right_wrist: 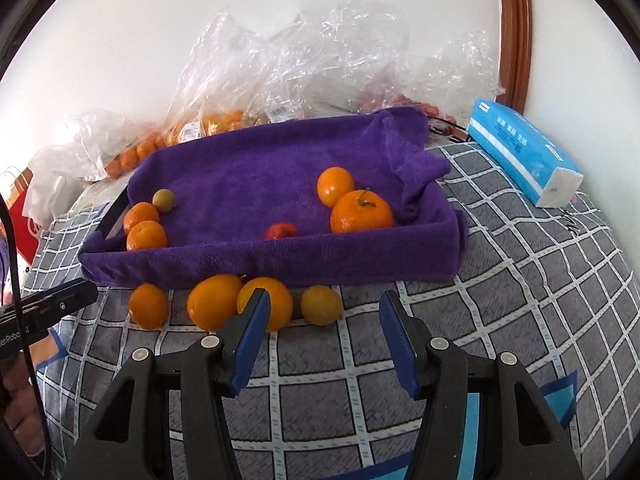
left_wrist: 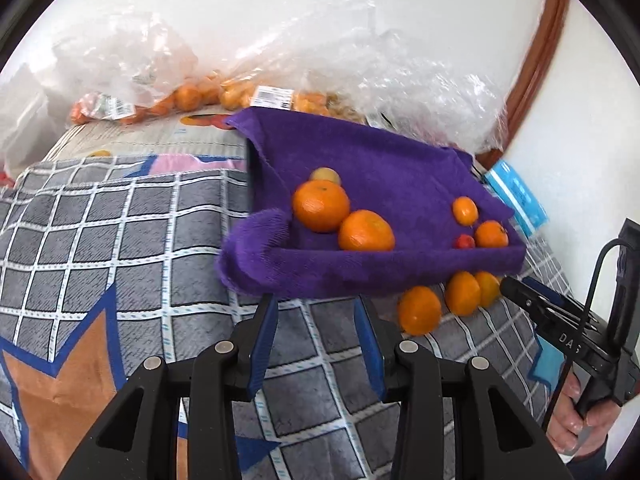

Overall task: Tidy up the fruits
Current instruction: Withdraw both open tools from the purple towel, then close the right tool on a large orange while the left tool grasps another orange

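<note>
Both the right gripper [right_wrist: 322, 314] and left gripper [left_wrist: 316, 316] stand released and empty, poised just before the towel-lined tray [right_wrist: 360, 256]. Four loose fruits [right_wrist: 216, 302] lie against its near wall, apparently awaiting transfer; several oranges [right_wrist: 361, 211] already rest inside, with bare towel mid-tray.

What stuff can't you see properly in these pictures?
- Fruit in the plastic bags: crinkled plastic blurs it, both views.
- Tray under the purple towel: covered; only a dark edge shows.
- Yellowish fruit outside: cut from left wrist view, behind right gripper.
</note>
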